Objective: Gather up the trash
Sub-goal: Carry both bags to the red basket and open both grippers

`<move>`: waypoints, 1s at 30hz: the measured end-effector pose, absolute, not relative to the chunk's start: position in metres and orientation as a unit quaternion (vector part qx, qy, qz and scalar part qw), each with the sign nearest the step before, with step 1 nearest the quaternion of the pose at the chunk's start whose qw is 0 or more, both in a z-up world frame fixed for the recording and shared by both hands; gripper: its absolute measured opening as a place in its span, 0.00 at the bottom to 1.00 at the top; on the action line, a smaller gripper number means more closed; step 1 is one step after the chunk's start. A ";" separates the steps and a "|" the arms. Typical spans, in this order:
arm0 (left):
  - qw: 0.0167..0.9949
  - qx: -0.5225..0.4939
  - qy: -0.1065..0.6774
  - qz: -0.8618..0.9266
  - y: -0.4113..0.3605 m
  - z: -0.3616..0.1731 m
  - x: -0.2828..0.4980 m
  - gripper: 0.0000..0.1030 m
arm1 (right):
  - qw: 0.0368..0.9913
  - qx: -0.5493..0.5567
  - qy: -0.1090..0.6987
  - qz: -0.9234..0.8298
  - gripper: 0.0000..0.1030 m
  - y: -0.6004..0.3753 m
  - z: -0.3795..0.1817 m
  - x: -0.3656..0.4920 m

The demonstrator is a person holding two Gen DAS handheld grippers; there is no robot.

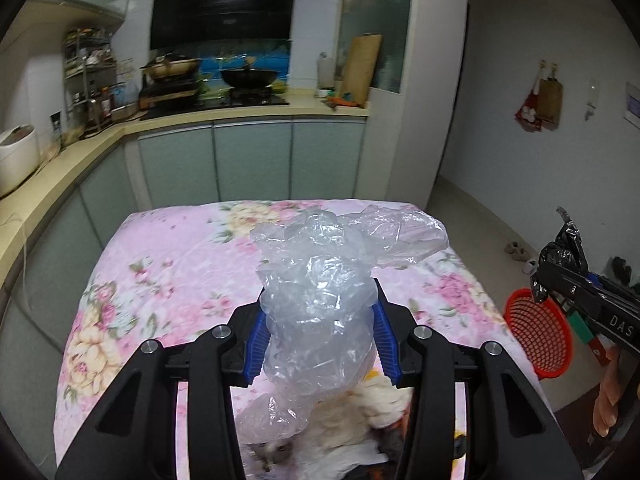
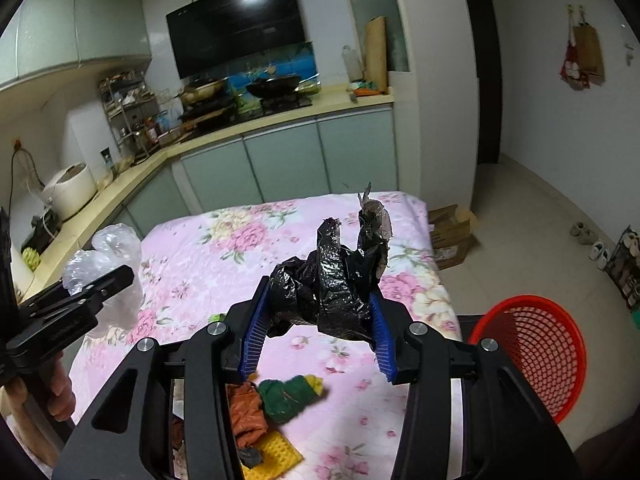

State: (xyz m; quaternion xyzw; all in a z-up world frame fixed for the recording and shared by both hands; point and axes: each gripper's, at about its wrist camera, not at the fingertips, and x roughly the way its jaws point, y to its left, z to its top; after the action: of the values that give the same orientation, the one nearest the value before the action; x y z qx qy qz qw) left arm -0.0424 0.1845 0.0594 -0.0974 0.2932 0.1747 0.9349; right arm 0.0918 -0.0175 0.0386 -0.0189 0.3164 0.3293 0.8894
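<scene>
I hold the clear bag [image 1: 316,312] in the left fingers [image 1: 262,336] and the black bag [image 2: 328,292] in the right fingers [image 2: 252,332], both apparently clamped mid-bundle on light, limp, slippery film.

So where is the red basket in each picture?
Left wrist view: the red basket sits at the right edge, on the floor beside the flowery table, partly behind the right hand-held gripper.
Right wrist view: the red basket is at the lower right, again beside the flowery table.
Shared landmark: the black range hood on the far wall.
</scene>
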 end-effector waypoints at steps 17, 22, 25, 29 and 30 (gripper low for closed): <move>0.951 -0.065 0.294 0.071 0.107 0.065 0.010 0.42 | 0.923 0.023 0.297 0.242 0.43 -0.094 0.053 0.097; 0.951 -0.055 0.303 0.039 0.085 0.061 0.026 0.42 | 0.930 0.041 0.298 0.213 0.43 -0.118 0.051 0.099; 0.950 -0.052 0.306 0.021 0.073 0.059 0.035 0.42 | 0.935 0.050 0.295 0.193 0.43 -0.134 0.051 0.100; 0.948 -0.048 0.314 0.001 0.058 0.056 0.049 0.42 | 0.940 0.062 0.293 0.166 0.43 -0.154 0.052 0.104; 0.948 -0.045 0.316 -0.004 0.053 0.055 0.053 0.42 | 0.941 0.064 0.292 0.157 0.43 -0.161 0.052 0.105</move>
State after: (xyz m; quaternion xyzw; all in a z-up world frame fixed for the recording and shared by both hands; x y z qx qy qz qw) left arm 0.0532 0.0529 0.0546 -0.0450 0.3156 -0.0041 0.9478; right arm 0.1052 -0.1607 0.0520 0.0639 0.2924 0.1571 0.9411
